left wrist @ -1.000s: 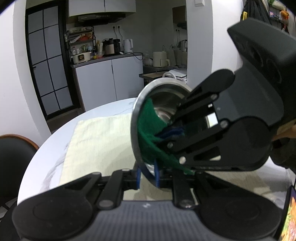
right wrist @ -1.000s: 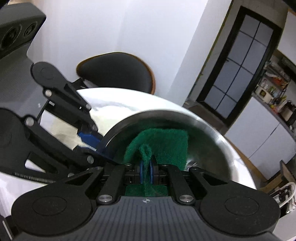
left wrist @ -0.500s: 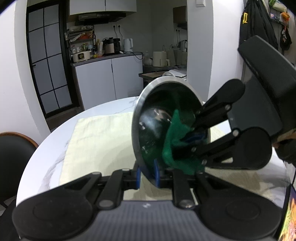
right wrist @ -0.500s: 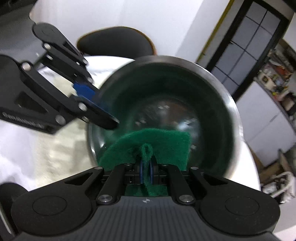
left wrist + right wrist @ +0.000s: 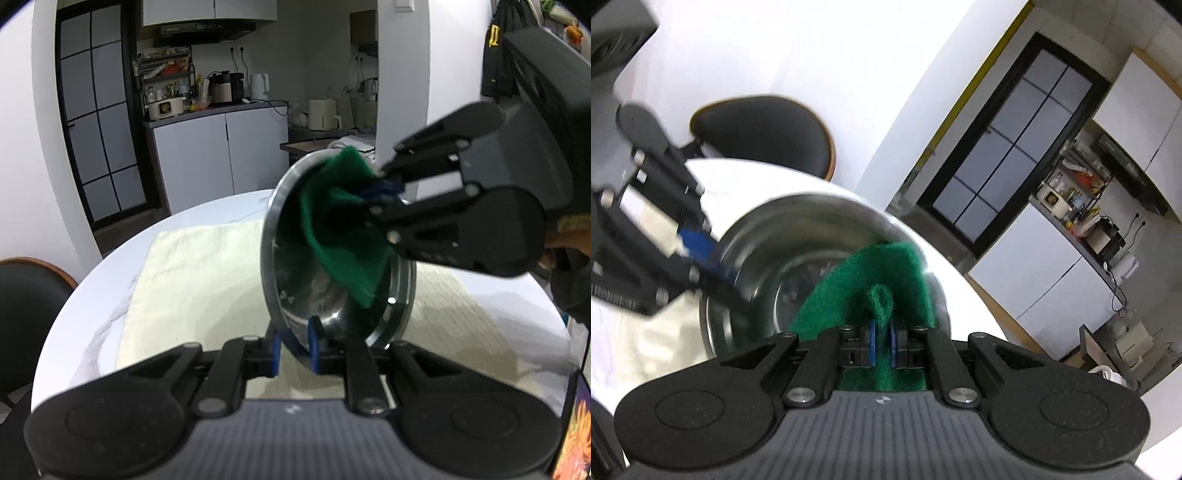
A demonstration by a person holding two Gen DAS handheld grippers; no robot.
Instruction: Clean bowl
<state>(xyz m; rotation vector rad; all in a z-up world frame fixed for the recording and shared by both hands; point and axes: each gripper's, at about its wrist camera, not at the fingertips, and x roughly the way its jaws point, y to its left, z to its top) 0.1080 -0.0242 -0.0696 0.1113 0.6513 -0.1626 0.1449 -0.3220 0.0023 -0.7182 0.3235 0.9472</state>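
Bowl (image 5: 291,295) rim clamp (image 5: 293,349) — left view only

Your light is soft, even indoor light, bright on the white walls and dimmer back in the kitchen. Both fisheye views bend straight lines hard near the edges, with dark corners. In your right wrist view, the left tongs (image 5: 701,245) and the bowl (image 5: 827,266) rim smear with motion blur, and glare whitens the rim's upper right. In your left view, the bowl (image 5: 332,258) throws a soft shadow on the cloth (image 5: 199,280).
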